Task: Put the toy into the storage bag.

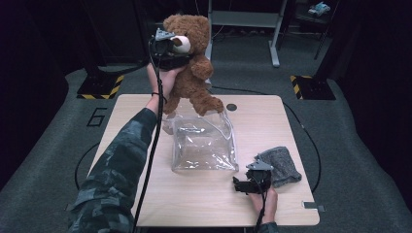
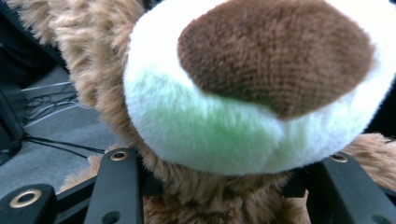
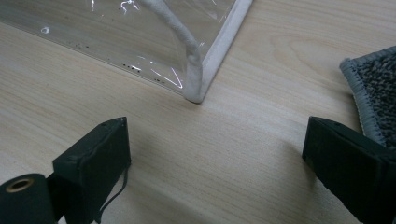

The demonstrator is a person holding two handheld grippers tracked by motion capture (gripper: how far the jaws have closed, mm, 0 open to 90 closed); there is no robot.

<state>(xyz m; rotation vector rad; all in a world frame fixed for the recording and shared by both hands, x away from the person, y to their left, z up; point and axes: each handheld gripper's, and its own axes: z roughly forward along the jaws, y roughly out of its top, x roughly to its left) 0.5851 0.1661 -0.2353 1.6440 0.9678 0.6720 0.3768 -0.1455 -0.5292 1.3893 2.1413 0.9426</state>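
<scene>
The left hand-held gripper (image 1: 171, 48) is raised above the far edge of the bench (image 1: 145, 204), and its two black jaws are closed on the brown teddy bear (image 1: 192, 68), at the neck just under the white muzzle. The bear hangs upright, with its feet touching the open top of the clear plastic bag (image 1: 204, 141). This bag stands in the middle of the bench, and the bear is at its 12 o'clock side. The right hand-held gripper (image 1: 243, 185) rests low on the bench at about 5 o'clock from the bag; its jaws stand wide apart, with only bare wood between them. A grey knitted cloth (image 1: 282, 165) lies just beside this gripper, at its 2 o'clock. Nothing lies between the bear's feet and the mouth of the bag.

The left gripper view shows the bear (image 2: 233, 84) very near: the white muzzle, the dark brown nose and the fur pressed between the two jaws. The right gripper view shows the white-edged corner of the bag (image 3: 196, 88) at 12 o'clock from the open jaws, and the edge of the grey cloth (image 3: 373, 93) at 2 o'clock. The high view gives also the grey floor, a desk frame (image 1: 243, 19) behind the bear and yellow-black striped plates (image 1: 99, 90) at 10 o'clock from the bench.
</scene>
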